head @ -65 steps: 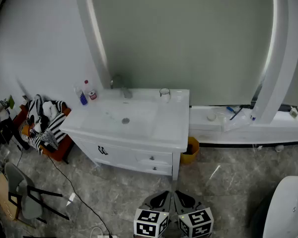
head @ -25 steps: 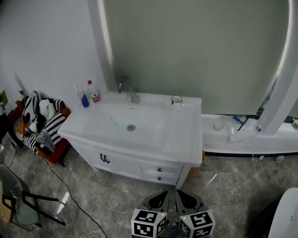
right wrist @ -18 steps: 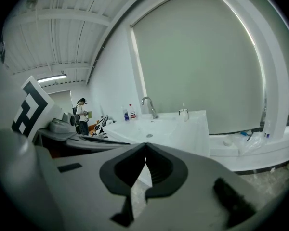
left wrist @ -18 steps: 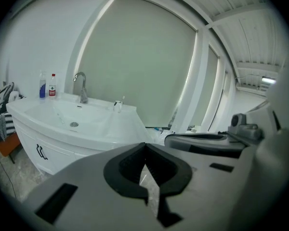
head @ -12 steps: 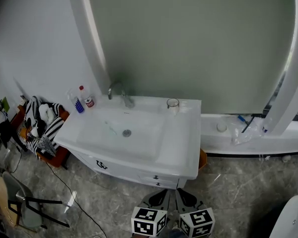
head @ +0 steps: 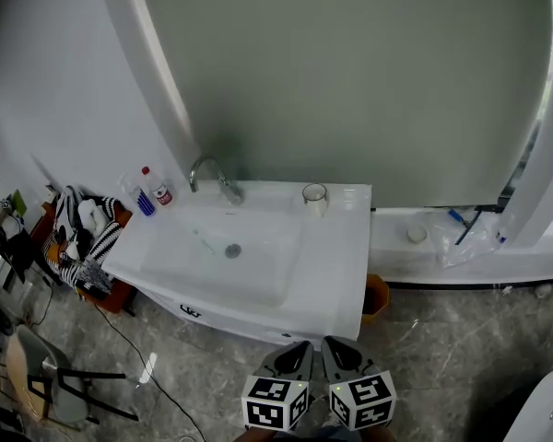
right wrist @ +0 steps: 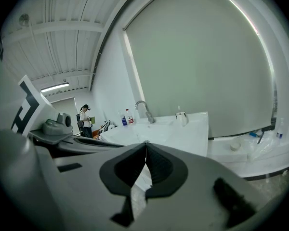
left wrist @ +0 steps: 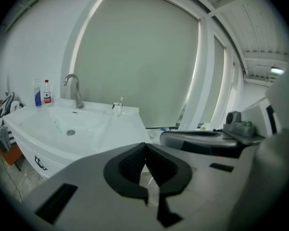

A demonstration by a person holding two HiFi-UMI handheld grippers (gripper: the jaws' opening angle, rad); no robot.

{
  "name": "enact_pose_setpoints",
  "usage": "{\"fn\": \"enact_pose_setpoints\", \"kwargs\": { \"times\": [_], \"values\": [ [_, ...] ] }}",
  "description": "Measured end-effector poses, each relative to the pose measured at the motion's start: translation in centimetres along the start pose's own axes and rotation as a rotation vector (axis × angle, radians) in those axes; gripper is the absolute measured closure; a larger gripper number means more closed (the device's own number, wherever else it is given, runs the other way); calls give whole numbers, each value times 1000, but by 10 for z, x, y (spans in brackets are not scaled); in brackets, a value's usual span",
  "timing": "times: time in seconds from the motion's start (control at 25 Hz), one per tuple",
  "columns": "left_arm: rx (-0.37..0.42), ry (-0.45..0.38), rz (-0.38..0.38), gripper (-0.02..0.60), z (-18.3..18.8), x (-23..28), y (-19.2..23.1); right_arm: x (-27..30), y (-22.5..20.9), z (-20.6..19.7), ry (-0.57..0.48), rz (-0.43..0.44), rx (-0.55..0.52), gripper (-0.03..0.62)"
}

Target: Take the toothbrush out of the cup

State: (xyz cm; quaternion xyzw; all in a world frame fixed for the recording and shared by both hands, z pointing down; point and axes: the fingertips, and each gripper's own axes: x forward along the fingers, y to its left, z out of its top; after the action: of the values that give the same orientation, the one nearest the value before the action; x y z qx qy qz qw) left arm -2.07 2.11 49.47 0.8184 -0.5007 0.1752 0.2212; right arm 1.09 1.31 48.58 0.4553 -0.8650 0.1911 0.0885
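Note:
A clear glass cup (head: 314, 197) stands at the back right of the white vanity top (head: 336, 265), right of the basin. In the left gripper view the cup (left wrist: 117, 109) has a thin pale toothbrush handle (left wrist: 120, 100) rising from it; the right gripper view shows the same cup (right wrist: 182, 117). Both grippers hang side by side in front of the vanity's near edge, well short of the cup. My left gripper (head: 300, 349) (left wrist: 145, 146) is shut and holds nothing. My right gripper (head: 335, 346) (right wrist: 145, 144) is shut and holds nothing too.
A chrome faucet (head: 212, 175) and two small bottles (head: 148, 191) stand at the back of the basin. A thin greenish item (head: 205, 242) lies in the basin. An orange bin (head: 376, 295) sits right of the vanity, striped clothes (head: 78, 238) and a chair (head: 46, 376) to its left.
The vanity has drawn closer to the grippers and now lies just ahead of their tips. Both grippers stay shut and side by side.

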Motion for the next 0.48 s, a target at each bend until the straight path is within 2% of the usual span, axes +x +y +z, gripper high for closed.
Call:
{"fn": "enact_pose_setpoints", "kwargs": {
  "times": [0.48],
  "values": [
    [10,-26,-26,572,20,22,-9,2,-23,14,-9,-21,-13,582]
  ]
}}
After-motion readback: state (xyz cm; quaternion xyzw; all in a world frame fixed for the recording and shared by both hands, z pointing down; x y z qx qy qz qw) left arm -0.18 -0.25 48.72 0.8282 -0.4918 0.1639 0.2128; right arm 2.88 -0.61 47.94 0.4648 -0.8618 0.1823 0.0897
